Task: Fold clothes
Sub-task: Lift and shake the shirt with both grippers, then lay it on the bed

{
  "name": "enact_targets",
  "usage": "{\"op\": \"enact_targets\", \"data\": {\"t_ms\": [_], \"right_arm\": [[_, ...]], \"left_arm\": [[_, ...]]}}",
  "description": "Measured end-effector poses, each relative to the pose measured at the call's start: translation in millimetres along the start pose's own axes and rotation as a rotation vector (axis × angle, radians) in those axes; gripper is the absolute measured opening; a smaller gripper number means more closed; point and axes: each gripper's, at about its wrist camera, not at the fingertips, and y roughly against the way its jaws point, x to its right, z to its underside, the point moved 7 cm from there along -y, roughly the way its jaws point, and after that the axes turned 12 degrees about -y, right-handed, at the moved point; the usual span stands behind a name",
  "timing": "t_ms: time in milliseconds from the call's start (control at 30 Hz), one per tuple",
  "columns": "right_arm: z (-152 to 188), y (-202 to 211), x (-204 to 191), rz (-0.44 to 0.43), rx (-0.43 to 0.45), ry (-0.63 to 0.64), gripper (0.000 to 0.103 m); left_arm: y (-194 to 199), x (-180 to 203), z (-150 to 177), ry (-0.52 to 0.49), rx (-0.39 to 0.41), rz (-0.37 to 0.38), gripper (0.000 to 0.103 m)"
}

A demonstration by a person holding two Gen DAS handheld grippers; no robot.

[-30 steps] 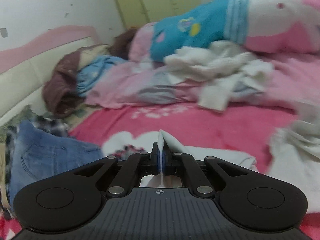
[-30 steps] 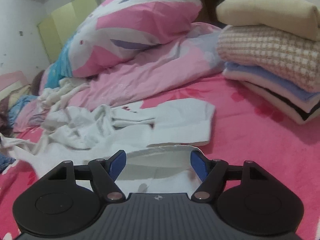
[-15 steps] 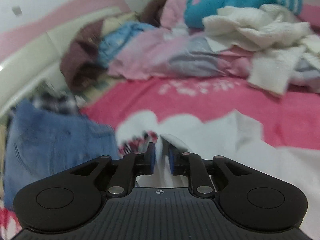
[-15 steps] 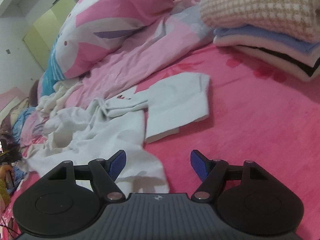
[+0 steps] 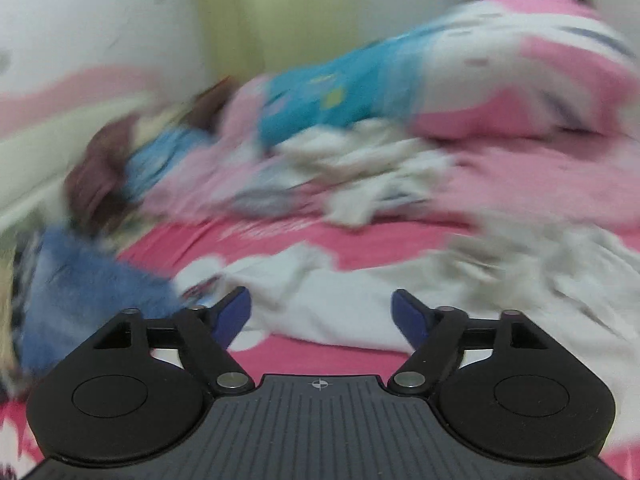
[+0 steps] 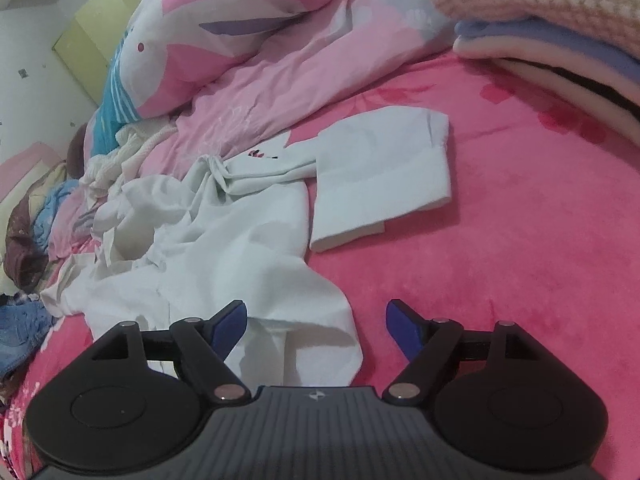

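Your left gripper (image 5: 321,312) is opening, blue pads (image 5: 234,314) spread wide, nothing pinched between them; the left view is blurring. It is hanging over the near edge of the white shirt (image 5: 340,308), which is lying on the pink bedcover (image 5: 320,354). Jeans (image 5: 88,292) are sitting to the left of that gripper. Farther off, a cream knit heap (image 5: 360,168) is resting against the pink quilt (image 5: 540,184), with a big pillow (image 5: 500,76) behind it.

Your right gripper (image 6: 316,326) is opening too, pads (image 6: 404,330) wide apart and gripping nothing. The shirt (image 6: 224,264) is lying crumpled on the bedcover (image 6: 520,248), its near hem reaching in between the pads from the left, closer to the left pad; you cannot tell whether it is touching. One sleeve (image 6: 380,176) is lying flat and folded, far and slightly right of the gripper. A folded stack (image 6: 560,28) is sitting at the far right, well apart from the shirt. The pillow (image 6: 224,28) and quilt (image 6: 300,76) are lying beyond.
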Motion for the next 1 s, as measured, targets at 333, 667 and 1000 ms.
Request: {"op": "enact_targets", "data": {"t_ms": [333,667,1000], "right_arm": [[19.2,-13.0,-32.1,-0.079,-0.109,0.076,0.081],[67.9,-12.8,-69.6,-0.11,-0.171,0.218,0.019],[169.3,23.3,-159.1,-0.411,-0.408,0.369,0.009]], "left_arm": [[50.3,216.7,46.0,-0.482,0.075,0.522,0.084],[39.7,243.7,55.3,-0.477,0.086,0.578,0.004],[80.2,118.1,59.4,-0.193,0.09,0.594,0.001]]}}
